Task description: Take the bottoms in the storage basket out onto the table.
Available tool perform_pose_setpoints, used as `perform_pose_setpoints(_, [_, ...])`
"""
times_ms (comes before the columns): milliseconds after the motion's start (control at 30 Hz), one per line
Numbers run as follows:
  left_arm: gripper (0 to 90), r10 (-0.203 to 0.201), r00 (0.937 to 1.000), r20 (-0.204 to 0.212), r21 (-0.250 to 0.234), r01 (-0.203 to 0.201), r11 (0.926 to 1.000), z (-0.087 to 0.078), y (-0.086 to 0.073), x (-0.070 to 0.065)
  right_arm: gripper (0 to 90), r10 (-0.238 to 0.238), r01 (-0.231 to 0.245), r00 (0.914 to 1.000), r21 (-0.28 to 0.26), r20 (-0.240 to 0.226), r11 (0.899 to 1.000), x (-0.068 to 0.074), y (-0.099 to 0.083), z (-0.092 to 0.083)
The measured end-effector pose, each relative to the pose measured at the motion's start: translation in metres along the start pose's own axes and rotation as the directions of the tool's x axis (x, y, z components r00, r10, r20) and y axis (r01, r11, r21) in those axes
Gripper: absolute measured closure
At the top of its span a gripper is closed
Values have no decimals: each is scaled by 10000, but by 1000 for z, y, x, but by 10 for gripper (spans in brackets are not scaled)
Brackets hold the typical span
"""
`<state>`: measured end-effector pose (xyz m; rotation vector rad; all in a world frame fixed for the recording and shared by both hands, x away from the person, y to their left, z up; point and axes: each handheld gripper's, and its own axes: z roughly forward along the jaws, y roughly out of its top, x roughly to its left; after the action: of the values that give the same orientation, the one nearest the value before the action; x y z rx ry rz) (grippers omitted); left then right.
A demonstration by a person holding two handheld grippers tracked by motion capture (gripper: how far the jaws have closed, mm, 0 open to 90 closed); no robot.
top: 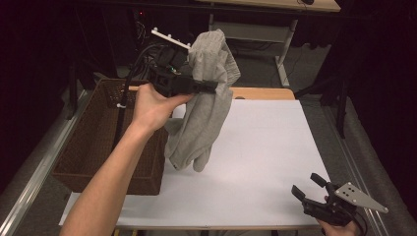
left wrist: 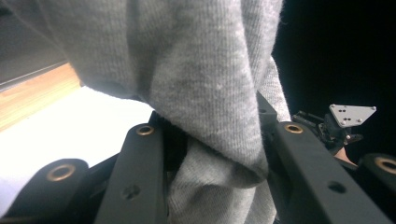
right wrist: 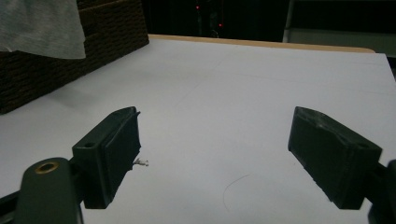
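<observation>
A grey knitted garment (top: 206, 98) hangs in the air over the left part of the white table sheet (top: 265, 147), its lower end just above the sheet beside the basket. My left gripper (top: 214, 88) is held level and is shut on the garment's upper part. In the left gripper view the grey fabric (left wrist: 210, 84) is bunched between the two black jaws of that gripper (left wrist: 219, 135). My right gripper (top: 305, 183) rests low at the table's front right corner, open with nothing between its jaws (right wrist: 233, 144). A corner of the garment (right wrist: 42, 25) hangs at the upper left of the right gripper view.
A brown wicker basket (top: 98, 142) stands on the table's left side, directly left of the hanging garment, and is seen again as a dark woven wall (right wrist: 70, 51). A tiny white scrap (right wrist: 141, 163) lies on the sheet. Dark floor and desk legs lie beyond the far edge.
</observation>
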<state>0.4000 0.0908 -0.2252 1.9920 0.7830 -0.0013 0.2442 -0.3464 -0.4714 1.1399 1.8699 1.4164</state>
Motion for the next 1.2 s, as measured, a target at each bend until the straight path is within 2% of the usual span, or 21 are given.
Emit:
perform_pose_setpoints(400, [656,229,9997,30,283,-230,9993,30,2,-4,173,-6,6,10000,-8,-15,10000,0,0,0])
perform_pose_setpoints(533, [653,271,9996,14,243,-271,9993,42,0,-3,174,-3,3,10000,1,-11,10000,0,0,0])
perform_pose_setpoints(900, [650,171,9997,-155,324,-166,9993,66,-6,6,173,-11,11,10000,1,-12,10000,0,0,0])
perform_pose_setpoints(1200, [644,67,9994,-340,131,-63,9999,81,-11,15,174,-1,1,10000,-18,0,10000,0,0,0])
